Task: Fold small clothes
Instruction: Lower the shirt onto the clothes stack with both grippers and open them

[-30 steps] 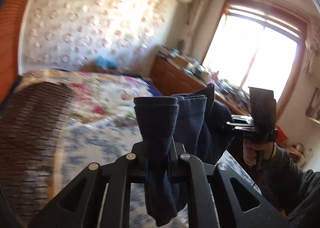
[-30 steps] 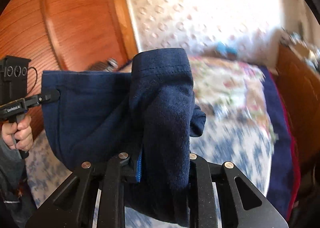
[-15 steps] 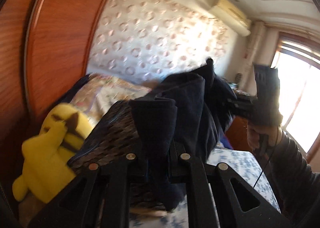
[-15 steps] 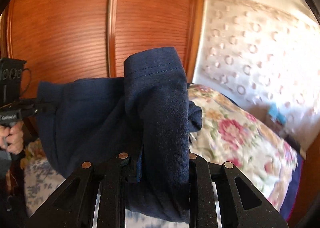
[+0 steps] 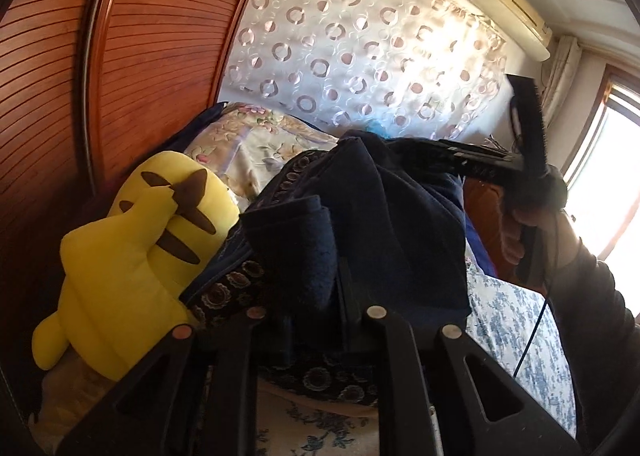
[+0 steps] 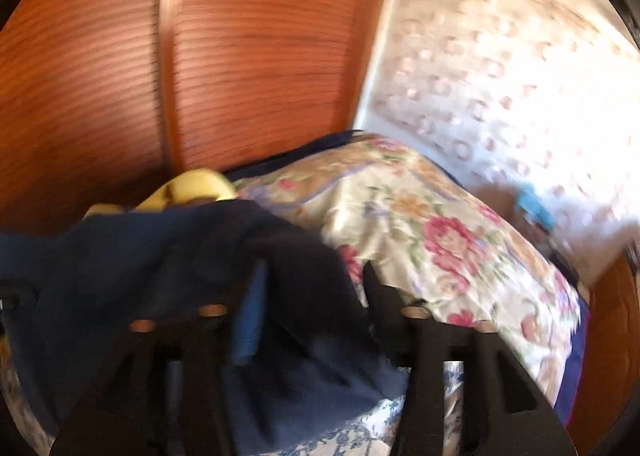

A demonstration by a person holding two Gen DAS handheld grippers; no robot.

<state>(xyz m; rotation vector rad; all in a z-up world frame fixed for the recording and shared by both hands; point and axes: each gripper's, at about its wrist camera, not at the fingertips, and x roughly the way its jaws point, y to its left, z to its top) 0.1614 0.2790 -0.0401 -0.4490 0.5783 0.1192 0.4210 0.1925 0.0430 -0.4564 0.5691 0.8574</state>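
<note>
Left wrist view: navy garment [image 5: 360,223] fills centre frame, slumped lower than before, still between the slightly opening left gripper [image 5: 316,296]. Right gripper [image 6: 312,296] opening, cloth slipping free. Yellow plush toy [image 5: 140,240] now at lower left.

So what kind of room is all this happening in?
Most likely a home bedroom: there's a bed with a flowered quilt, a yellow plush toy propped beside a slatted wooden wardrobe door, and an air conditioner high on the wall.
</note>
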